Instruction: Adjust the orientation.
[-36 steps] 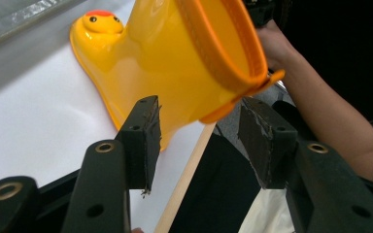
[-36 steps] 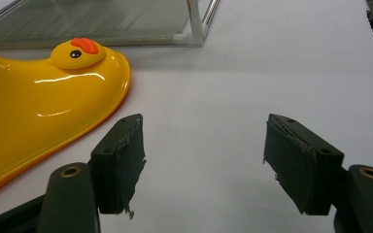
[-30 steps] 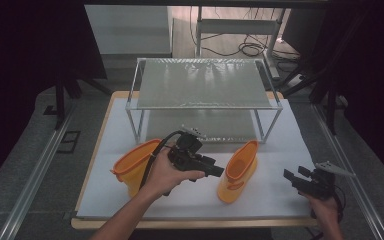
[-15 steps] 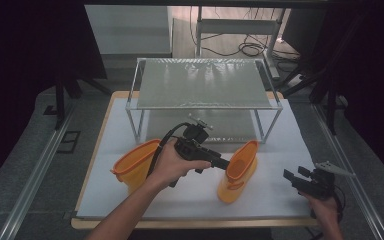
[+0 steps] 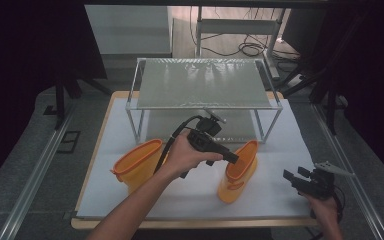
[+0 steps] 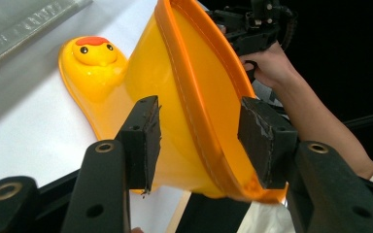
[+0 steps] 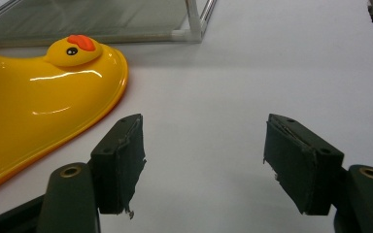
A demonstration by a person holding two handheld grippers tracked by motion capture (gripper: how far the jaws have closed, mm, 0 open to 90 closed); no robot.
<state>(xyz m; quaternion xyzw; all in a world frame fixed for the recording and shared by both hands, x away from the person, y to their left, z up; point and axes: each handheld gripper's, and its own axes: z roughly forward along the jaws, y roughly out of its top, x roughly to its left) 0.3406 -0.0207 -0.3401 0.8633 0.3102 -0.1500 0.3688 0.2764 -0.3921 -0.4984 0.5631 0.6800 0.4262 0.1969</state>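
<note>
Orange upright boot [image 5: 237,170] stands right of centre near the worktop [image 5: 280,200] front edge | left gripper [image 5: 232,158] jaws apart, straddling its rim, not pressing | second boot [image 5: 137,165] lies tipped at front left | right gripper [image 5: 292,178] jaws apart over bare front-right corner | wire rack [image 5: 205,85] spans the rear edge.

Orange-yellow boot [image 6: 194,97], red-beaked duck face [image 6: 94,51].

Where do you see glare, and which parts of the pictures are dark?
High view: the shelf top shines pale; the surroundings are nearly black. Right gripper view: white highlights streak the yellow duck boot. Left gripper view: that boot's toe gleams; the background is black.
</note>
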